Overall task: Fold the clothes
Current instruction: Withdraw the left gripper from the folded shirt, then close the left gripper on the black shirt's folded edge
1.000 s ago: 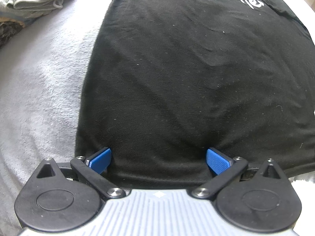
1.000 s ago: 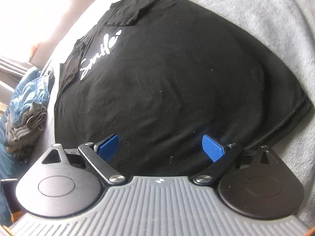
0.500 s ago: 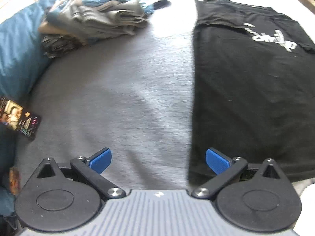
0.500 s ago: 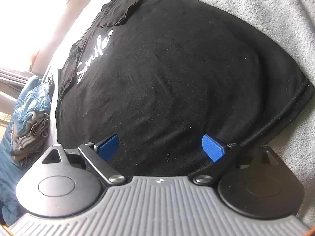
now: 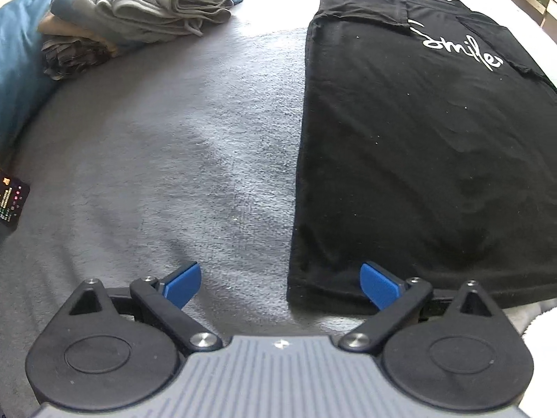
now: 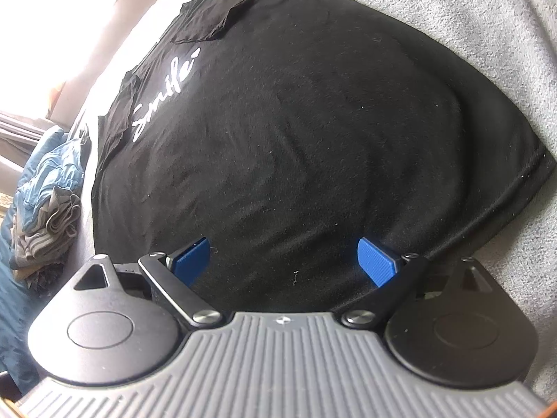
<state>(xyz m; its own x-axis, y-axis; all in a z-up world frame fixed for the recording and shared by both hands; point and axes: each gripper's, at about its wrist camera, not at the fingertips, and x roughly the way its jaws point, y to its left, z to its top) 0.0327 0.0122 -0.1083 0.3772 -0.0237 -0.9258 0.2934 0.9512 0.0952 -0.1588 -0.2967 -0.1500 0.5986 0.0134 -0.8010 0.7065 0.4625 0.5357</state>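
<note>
A: What carries everything in your view?

B: A grey blanket [image 5: 181,160] spread over the bed; its fleece fills the left half of your left wrist view.

A: And the garment you are folding?

B: The black T-shirt [image 5: 417,160] lies flat on the blanket, both sleeves turned in over the chest, white script lettering [image 5: 459,48] near its far end. Its left long edge runs straight up the middle of your left view, and its hem lies along the blanket's near edge.

A: Anything else on the bed?

B: 1 pile of folded clothes [image 5: 139,10] sits at the far left corner, well apart from the shirt, and a small dark card [image 5: 12,205] lies at the left edge.

A: Your claws?

B: Your left claw [image 5: 280,280] has its blue pads spread wide, straddling the shirt's near left corner, gripping nothing. Your right claw [image 6: 285,257] is also spread, both pads over the hem, empty.
</note>
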